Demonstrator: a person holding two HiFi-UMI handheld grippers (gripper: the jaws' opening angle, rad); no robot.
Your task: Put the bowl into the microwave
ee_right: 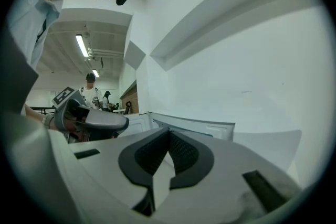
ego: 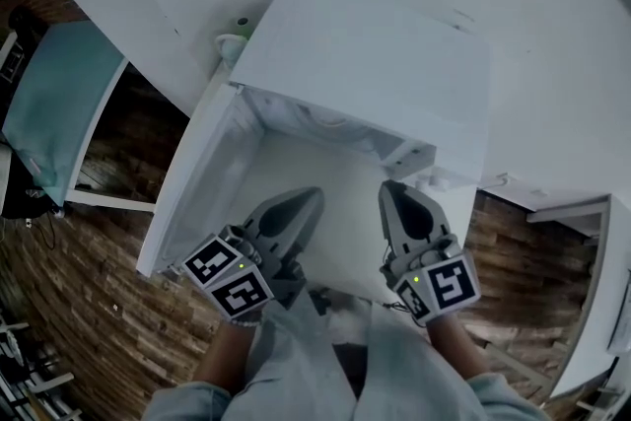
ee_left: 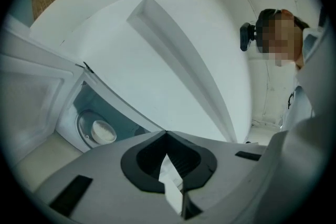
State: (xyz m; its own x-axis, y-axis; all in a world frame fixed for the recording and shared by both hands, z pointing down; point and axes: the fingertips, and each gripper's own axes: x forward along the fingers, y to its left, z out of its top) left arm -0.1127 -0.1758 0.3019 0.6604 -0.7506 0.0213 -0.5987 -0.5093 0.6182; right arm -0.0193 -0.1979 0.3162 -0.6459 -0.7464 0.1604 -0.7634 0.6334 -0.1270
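White wall (ego: 552,35) behind and white counter (ego: 315,168) below, with brick-patterned wood floor (ego: 89,311) at both lower sides. Far left in the head view: teal-topped table (ego: 54,104), well apart from everything else. Next to the right: white microwave (ego: 375,64), seen from above, door (ego: 192,182) swung open to the left, opening turned toward the person.

White bowl (ee_left: 103,131) inside the microwave, resting on the round glass turntable (ee_left: 83,136). Visible only at lower left of the left gripper view, hidden under the microwave roof in the head view.

In front of the opening: left gripper (ego: 308,197), marker cube toward the person. Jaws pressed tip to tip in the left gripper view, nothing between them. Just to the right, apart from the first: right gripper (ego: 392,190), also in front of the opening. Jaws likewise closed tip to tip in the right gripper view, empty.

Bottom of the head view: pale sleeves (ego: 296,360) leading to both grippers. Left side of the right gripper view: left gripper seen from the side, and far beyond it ceiling strip lights (ee_right: 82,45) and a standing person (ee_right: 90,93) in a white shirt.
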